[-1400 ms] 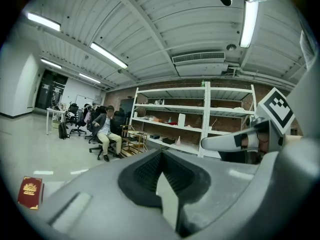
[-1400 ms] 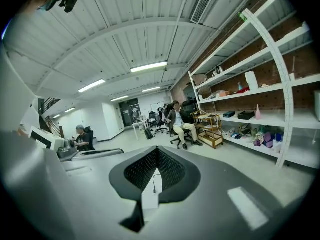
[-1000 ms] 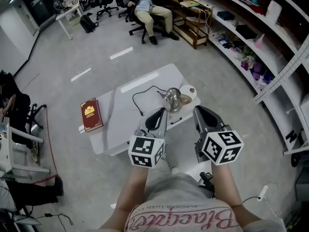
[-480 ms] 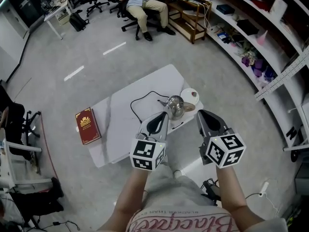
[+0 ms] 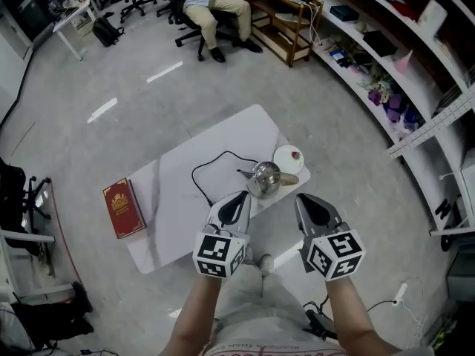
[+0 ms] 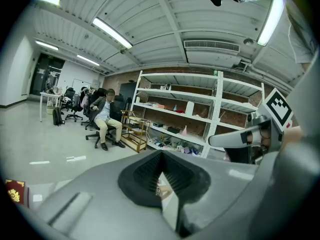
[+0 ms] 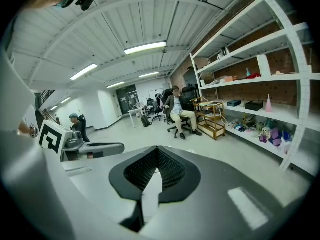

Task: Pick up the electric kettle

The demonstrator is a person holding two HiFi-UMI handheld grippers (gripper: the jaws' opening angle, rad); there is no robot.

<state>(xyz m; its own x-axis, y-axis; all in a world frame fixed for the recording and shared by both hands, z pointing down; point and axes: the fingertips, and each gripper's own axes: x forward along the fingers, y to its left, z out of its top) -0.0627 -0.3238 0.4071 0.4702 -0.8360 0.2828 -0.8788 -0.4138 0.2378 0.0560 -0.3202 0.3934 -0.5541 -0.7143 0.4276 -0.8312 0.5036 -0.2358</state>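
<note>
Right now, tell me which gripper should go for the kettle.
Right, probably. The kettle turns its handle toward the right gripper; the left gripper sits nearer its spout. Both are shut, empty.

The shiny metal electric kettle (image 5: 264, 178) stands upright (cord attached) on the white table (image 5: 178, 199).

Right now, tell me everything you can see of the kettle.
The kettle is small, round-bodied and shiny, like polished metal. A thin spout points to the picture's left and a brownish handle sticks out to the right. It stands upright on the white table, near the edge closest to the person. A black cord loops on the table beside it; where it joins is too small to tell. A round white disc lies just beyond it. Nothing holds it.
</note>
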